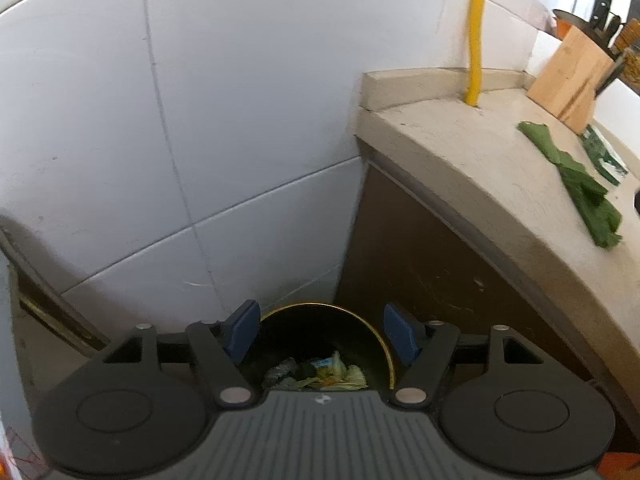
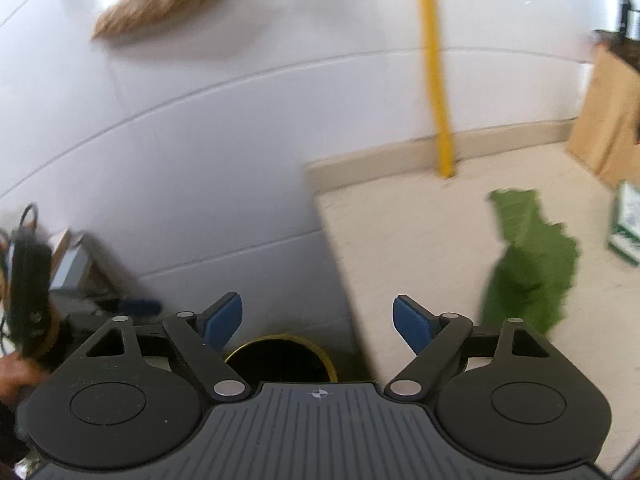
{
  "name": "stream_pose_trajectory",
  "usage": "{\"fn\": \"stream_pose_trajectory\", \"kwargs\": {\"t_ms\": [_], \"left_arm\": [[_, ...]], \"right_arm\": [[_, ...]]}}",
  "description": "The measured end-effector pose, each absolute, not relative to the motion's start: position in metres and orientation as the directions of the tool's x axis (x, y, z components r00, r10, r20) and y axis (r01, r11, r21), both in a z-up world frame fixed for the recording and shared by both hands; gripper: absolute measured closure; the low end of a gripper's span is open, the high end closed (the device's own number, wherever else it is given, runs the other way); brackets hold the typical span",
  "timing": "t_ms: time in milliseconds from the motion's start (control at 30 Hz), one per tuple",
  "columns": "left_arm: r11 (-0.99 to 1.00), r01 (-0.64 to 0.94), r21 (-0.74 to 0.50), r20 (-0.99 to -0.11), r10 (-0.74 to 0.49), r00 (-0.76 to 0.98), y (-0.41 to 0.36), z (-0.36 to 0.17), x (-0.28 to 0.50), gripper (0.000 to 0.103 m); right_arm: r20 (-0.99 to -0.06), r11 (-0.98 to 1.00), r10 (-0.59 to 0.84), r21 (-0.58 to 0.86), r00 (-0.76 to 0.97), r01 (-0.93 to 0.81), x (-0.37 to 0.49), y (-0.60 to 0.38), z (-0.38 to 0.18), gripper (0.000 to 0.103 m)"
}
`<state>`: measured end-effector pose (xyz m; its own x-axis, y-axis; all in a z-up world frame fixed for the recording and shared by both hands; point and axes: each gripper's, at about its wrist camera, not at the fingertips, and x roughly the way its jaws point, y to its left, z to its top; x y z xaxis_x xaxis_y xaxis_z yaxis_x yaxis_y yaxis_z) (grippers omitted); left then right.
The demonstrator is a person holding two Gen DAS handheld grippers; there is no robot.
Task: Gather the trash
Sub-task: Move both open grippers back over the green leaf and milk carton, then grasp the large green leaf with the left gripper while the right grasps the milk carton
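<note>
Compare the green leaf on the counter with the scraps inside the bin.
The green leaf lies on the beige counter; the scraps sit at the bottom of the round black bin on the floor. The leaf is one large, dark green piece; the scraps are a heap of small pale green, yellow and grey bits. The leaf is not yet collected; the scraps already are. Both look like kitchen waste.

The bin (image 1: 320,344) stands in a narrow corner, hemmed by the tiled wall (image 1: 200,120) on its left and rear and the cabinet side (image 1: 420,260) on its right; its mouth is unobstructed from above. On the desk (image 2: 400,232), bare surface lies left of the green leaf (image 2: 528,264). The yellow pipe (image 2: 436,80) and knife block (image 2: 608,120) obstruct the rear edge.
</note>
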<state>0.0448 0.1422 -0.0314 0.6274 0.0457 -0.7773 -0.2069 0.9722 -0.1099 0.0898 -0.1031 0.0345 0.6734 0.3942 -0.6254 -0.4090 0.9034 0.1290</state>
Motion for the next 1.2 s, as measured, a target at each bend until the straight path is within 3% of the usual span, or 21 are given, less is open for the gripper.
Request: {"fn": "stream_pose_trajectory", "kwargs": {"t_ms": [200,667,1200], "left_arm": [[0.969,-0.134,-0.207,-0.76,-0.073,0.646,0.11,-0.017,0.06,0.04],[0.962,0.174,-0.211,-0.712,-0.273,0.647,-0.013,0.029,0.152,0.039],[0.949,0.233,-0.213,-0.764,-0.311,0.565,-0.08,0.014,0.257,0.039]], "right_arm": [[-0.604,0.961,0.271,0.125,0.75,-0.247,0.108,-0.161,0.04,0.013],[-0.618,0.992,0.098,0.128,0.78,-0.023,0.136,-0.261,0.03,0.011],[-0.63,0.977,0.024,0.18,0.776,0.117,0.179,-0.329,0.017,0.005]]}}
